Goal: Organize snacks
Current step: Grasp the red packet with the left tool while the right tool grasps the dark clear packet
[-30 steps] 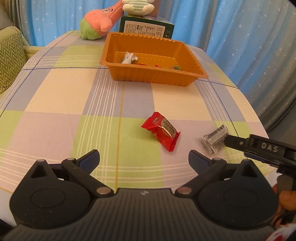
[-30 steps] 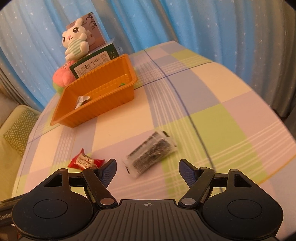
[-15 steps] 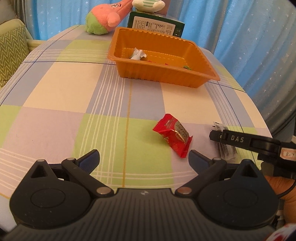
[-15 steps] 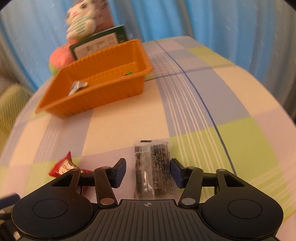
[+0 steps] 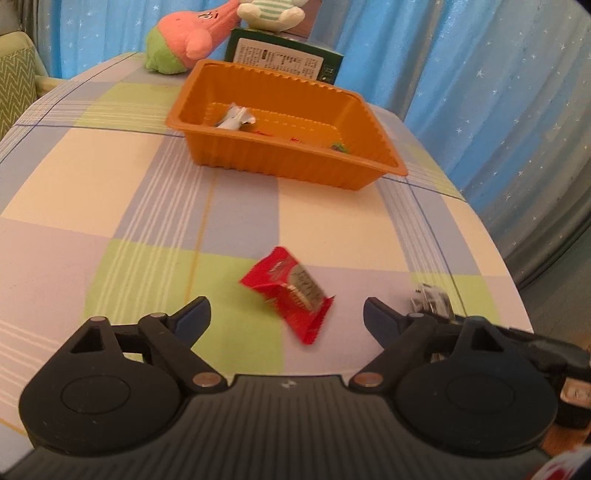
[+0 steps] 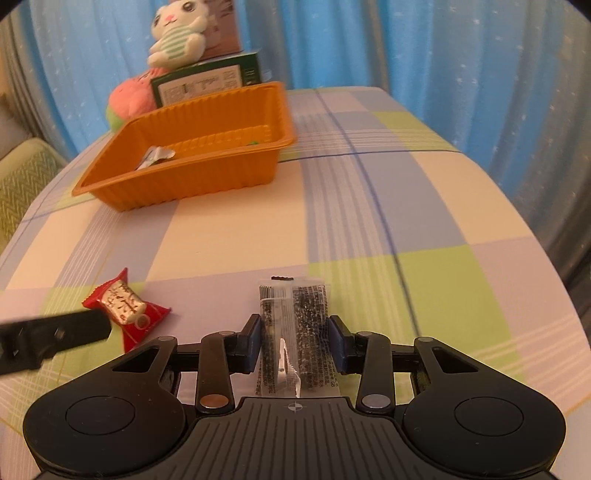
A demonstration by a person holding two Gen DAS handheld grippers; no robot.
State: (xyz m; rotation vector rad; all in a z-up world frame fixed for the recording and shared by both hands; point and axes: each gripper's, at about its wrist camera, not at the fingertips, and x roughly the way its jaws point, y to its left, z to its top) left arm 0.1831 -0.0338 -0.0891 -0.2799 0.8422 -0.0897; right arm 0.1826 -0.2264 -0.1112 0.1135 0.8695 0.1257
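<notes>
Left wrist view first: the left gripper (image 5: 287, 314) sits low in the frame with its jaws spread wide, though they've just been closing in a bit, and the red snack packet (image 5: 288, 291) lies on the bench (image 5: 92, 184) between the two fingertips with neither pad touching it. It's a little blurry. Over at the lower right edge you can see part of the right gripper (image 5: 532, 343) with the tip of the clear packet (image 5: 432, 301) poking out beyond it. The orange tray (image 5: 284, 162) is in the upper middle of the frame, a few wrappers in it, with a pink plush (image 5: 184, 37), a green box (image 5: 284, 61) and a striped bunny plush (image 5: 269, 13) behind. Right wrist view: the right gripper (image 6: 295, 341) has just been closing too, and its blue pads are right up against both long edges of the clear packet (image 6: 295, 325), which lies lengthwise on the checked bench (image 6: 406, 206), bottom centre. The red snack packet (image 6: 125, 306) is at the lower left, and a finger of the left gripper (image 6: 55, 338) reaches in from the left edge just beside it. The orange tray (image 6: 192, 177) is upper left, well apart from both packets.
</notes>
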